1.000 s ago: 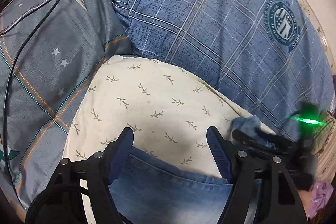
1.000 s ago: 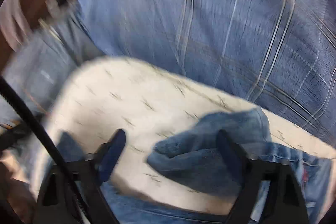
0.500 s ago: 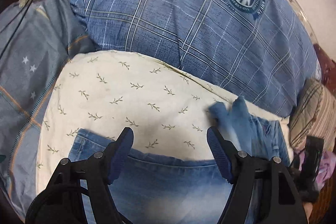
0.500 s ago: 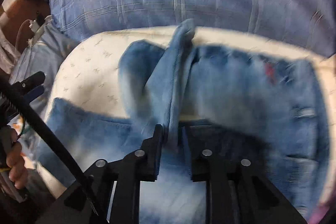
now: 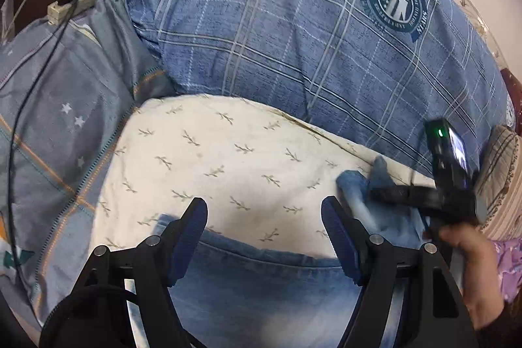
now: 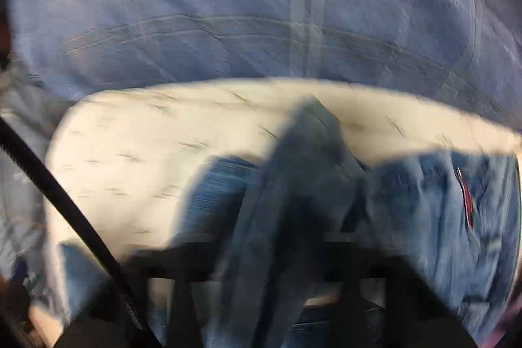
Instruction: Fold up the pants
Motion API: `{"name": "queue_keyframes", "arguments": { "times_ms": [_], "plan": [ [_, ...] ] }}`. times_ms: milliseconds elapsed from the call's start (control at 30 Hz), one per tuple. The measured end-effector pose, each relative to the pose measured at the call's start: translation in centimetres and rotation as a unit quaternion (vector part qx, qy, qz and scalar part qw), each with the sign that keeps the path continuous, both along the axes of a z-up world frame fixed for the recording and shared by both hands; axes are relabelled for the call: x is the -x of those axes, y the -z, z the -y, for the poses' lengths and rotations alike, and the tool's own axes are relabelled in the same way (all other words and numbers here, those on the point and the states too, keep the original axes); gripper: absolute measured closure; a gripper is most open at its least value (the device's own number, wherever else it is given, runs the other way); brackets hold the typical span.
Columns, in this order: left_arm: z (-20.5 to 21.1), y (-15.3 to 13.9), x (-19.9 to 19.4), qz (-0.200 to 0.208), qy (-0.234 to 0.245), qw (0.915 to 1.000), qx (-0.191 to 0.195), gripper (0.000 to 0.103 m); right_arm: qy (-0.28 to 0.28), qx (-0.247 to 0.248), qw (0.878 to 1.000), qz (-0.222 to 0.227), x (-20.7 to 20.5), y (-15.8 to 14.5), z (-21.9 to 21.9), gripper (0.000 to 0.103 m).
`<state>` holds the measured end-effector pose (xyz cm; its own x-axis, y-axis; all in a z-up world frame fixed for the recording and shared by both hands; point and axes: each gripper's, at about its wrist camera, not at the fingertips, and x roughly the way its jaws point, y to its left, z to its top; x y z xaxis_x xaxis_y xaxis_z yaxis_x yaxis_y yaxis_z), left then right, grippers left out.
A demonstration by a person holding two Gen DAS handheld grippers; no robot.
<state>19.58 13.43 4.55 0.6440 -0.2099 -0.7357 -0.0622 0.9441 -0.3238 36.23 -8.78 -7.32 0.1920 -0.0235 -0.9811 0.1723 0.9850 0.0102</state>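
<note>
Right tongs [image 5: 375,193] clamp a bunched corner of the jeans [image 5: 261,292] on the bed.
Left tongs [image 5: 264,227] hang open (nothing gripped) over a hem; likely next: carrying the corner across.

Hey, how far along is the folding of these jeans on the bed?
Barely begun. The faded blue denim jeans lie on the cream leaf-print sheet. In hand: the right tool has just closed on a bunched denim end. The left tool is open, empty. No finished fold shows; all folds remain.
</note>
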Motion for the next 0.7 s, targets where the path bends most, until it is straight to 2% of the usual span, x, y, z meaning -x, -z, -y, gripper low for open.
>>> {"name": "queue_keyframes", "arguments": {
  "times_ms": [67, 167, 200, 267, 300, 333, 400, 467, 500, 533, 567, 633, 700],
  "plan": [
    [-0.7, -0.5, 0.1, 0.002, -0.011, 0.9999, 0.004, 0.031, -0.004, -0.02, 0.999, 0.029, 0.9, -1.1, -0.7, 0.101],
    [-2.4, -1.0, 0.4, 0.004, -0.032, 0.9991, 0.027, 0.031, -0.043, -0.034, 0.992, 0.114, 2.2, -5.8, -3.4, 0.101],
    [-3.1, -1.1, 0.5, 0.005, -0.04, 0.9986, 0.035, 0.03, -0.06, -0.057, 0.985, 0.149, 2.5, -7.9, -4.6, 0.101],
    [-4.3, -1.2, 0.7, 0.005, -0.057, 0.9973, 0.046, 0.03, -0.083, -0.088, 0.976, 0.183, 2.5, -9.9, -6.1, 0.1],
    [-4.8, -1.1, 0.6, 0.002, -0.062, 0.9968, 0.05, 0.03, -0.108, -0.121, 0.965, 0.204, 2.5, -10.8, -7.3, 0.093],
    [-5.2, -1.0, 0.6, -0.001, -0.067, 0.9963, 0.053, 0.031, -0.13, -0.153, 0.957, 0.211, 2.4, -10.9, -8.4, 0.085],
    [-5.8, -0.8, 0.7, -0.004, -0.084, 0.9947, 0.058, 0.031, -0.143, -0.212, 0.946, 0.198, 2.5, -10.0, -10.0, 0.083],
    [-5.9, -0.8, 0.8, -0.004, -0.088, 0.9943, 0.06, 0.031, -0.152, -0.268, 0.936, 0.17, 3.0, -8.9, -10.9, 0.077],
    [-5.8, -0.8, 0.7, -0.005, -0.086, 0.9943, 0.062, 0.031, -0.161, -0.265, 0.937, 0.163, 3.1, -8.7, -11.0, 0.066],
    [-5.4, -0.7, 0.7, -0.005, -0.082, 0.9947, 0.062, 0.031, -0.162, -0.239, 0.943, 0.166, 3.6, -8.8, -10.5, 0.058],
    [-5.2, -0.7, 0.7, -0.005, -0.08, 0.995, 0.06, 0.031, -0.151, -0.221, 0.948, 0.174, 4.1, -9.1, -9.7, 0.054],
    [-4.3, -0.5, 0.4, -0.005, -0.068, 0.9963, 0.053, 0.03, -0.126, -0.205, 0.953, 0.187, 5.6, -10.0, -6.9, 0.04],
    [-3.5, 0.1, -0.1, -0.012, -0.056, 0.9971, 0.049, 0.03, -0.111, -0.204, 0.953, 0.195, 7.8, -10.8, -3.9, 0.036]
  ]
}}
